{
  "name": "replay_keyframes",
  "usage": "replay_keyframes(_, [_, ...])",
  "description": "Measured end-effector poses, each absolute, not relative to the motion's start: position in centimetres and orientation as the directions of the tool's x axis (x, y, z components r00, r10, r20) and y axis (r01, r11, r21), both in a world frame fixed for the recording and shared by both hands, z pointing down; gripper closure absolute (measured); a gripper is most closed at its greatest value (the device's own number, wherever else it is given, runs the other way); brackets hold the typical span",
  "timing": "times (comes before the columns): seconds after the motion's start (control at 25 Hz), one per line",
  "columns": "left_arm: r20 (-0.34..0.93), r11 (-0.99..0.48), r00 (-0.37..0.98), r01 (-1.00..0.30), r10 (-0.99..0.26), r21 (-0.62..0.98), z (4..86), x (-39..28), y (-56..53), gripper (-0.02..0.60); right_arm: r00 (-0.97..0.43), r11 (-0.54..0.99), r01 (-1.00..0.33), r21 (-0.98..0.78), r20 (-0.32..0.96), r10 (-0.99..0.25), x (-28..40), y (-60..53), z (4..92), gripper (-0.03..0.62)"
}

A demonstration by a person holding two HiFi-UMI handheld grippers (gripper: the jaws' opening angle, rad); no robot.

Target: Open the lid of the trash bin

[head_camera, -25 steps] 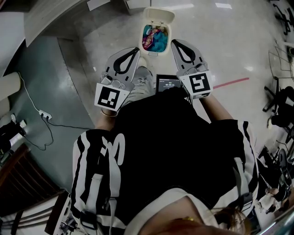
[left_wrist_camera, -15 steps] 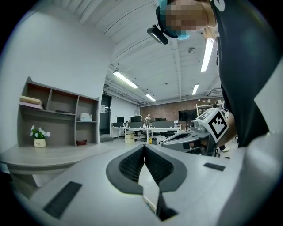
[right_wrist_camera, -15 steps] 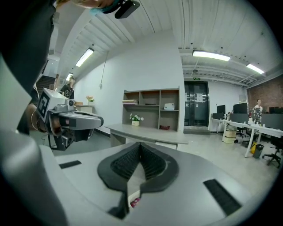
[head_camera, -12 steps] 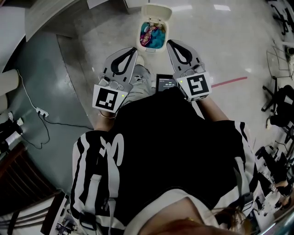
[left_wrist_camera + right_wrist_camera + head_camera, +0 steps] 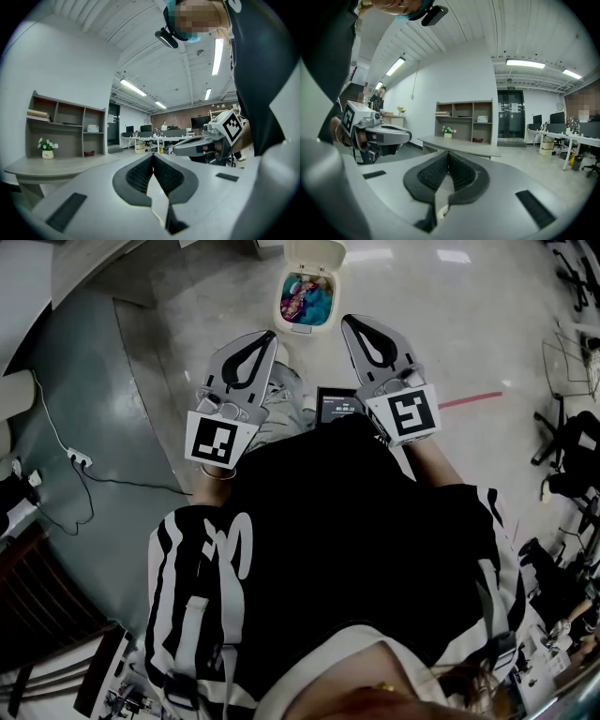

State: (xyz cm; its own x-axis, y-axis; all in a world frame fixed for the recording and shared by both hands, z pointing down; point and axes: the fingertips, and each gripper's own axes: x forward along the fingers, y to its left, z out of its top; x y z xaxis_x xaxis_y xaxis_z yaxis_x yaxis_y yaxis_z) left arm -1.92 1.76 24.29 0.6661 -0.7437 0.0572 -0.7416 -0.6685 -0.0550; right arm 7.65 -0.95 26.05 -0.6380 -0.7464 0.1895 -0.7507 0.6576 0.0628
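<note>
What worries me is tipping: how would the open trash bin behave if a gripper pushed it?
Probably light: the trash bin looks small, thin plastic. It may slide on the glossy floor rather than tip. Its raised lid could shift weight backward.

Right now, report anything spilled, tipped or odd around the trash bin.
Nothing stands out. The trash bin stands upright on the floor, its lid swung open, the colourful rubbish inside it and none around it. The left tongs and right tongs are shut and empty.

Floor open beside the bin
Bare floor (image 5: 450, 324) is seen on both sides of the trash bin (image 5: 302, 313); its raised lid (image 5: 314, 253) is set behind.
</note>
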Motion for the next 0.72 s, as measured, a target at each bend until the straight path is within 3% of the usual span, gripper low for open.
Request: replay_keyframes(0.72, [0.052, -0.658, 0.656, -0.75, -0.753, -0.06, 24.3, -1.7, 5.0, 0.574, -0.671, 0.689, -0.723, 0.051, 0.188, -0.717, 7.5, 2.6, 24.8, 0.586])
